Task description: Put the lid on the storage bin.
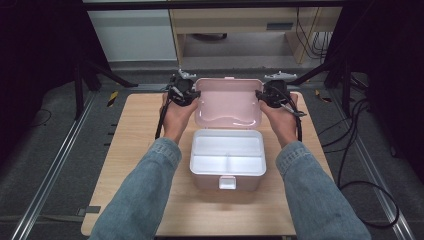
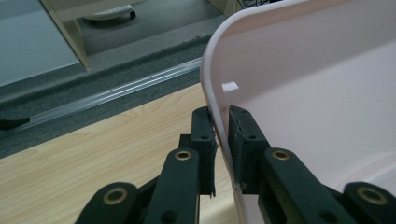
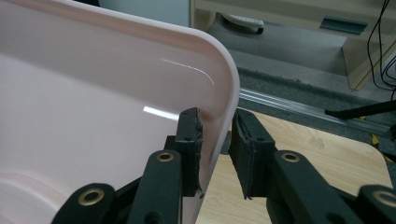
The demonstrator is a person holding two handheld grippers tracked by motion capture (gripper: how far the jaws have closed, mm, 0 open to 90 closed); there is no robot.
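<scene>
Both gripper views show each gripper, left gripper (image 2: pixel 222 116) and right gripper (image 3: pixel 217 121), nearly closed astride a side edge of the raised pink lid (image 1: pixel 228 102), while the high view shows the box (image 1: pixel 228 159) below, its white compartments empty.

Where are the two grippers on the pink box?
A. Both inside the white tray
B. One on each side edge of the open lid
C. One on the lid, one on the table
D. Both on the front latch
B: the left gripper and the right gripper each have their fingers around a side edge of the raised lid, far from the latch.
</scene>
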